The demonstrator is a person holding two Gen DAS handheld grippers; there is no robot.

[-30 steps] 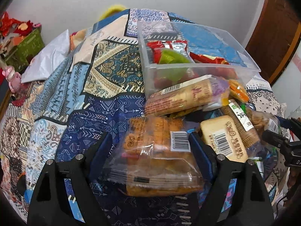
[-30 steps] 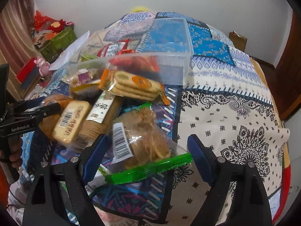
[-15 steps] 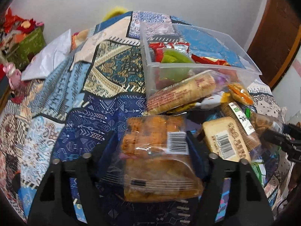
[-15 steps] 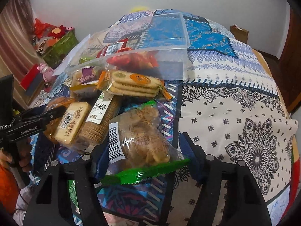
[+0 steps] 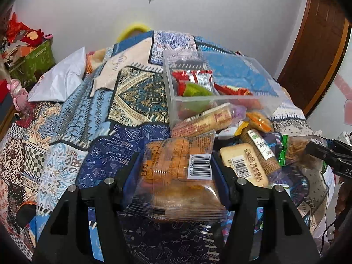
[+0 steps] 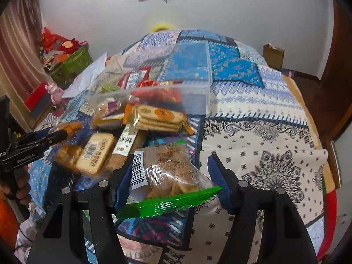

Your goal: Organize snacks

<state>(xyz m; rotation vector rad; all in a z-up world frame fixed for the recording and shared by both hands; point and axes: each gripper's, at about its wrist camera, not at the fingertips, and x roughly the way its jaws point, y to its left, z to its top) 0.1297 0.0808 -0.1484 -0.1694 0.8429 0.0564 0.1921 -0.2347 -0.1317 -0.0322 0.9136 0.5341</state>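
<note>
Both grippers grasp a snack pack; the bin is the likely next stop.
Left gripper point(image 5: 173, 165) jaws pinch a crinkly clear cake pack point(image 5: 176, 176); right gripper point(image 6: 169, 176) jaws close round a green-edged chip bag point(image 6: 167, 176), just off the quilted bed point(image 6: 264, 132). Each needs lifting into the rigid clear bin point(image 5: 220, 98) beyond the loose pile.

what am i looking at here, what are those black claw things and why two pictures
No robot: a person holds two handheld grippers, each with a fisheye camera looking along its black fingers. One picture is from the left gripper, closed on a clear pack of orange cakes. The other is from the right gripper, around a green-edged clear bag of biscuits; whether it is squeezing I cannot tell. More snacks lie on the patterned patchwork bedspread before a clear plastic bin holding red packets.
</note>
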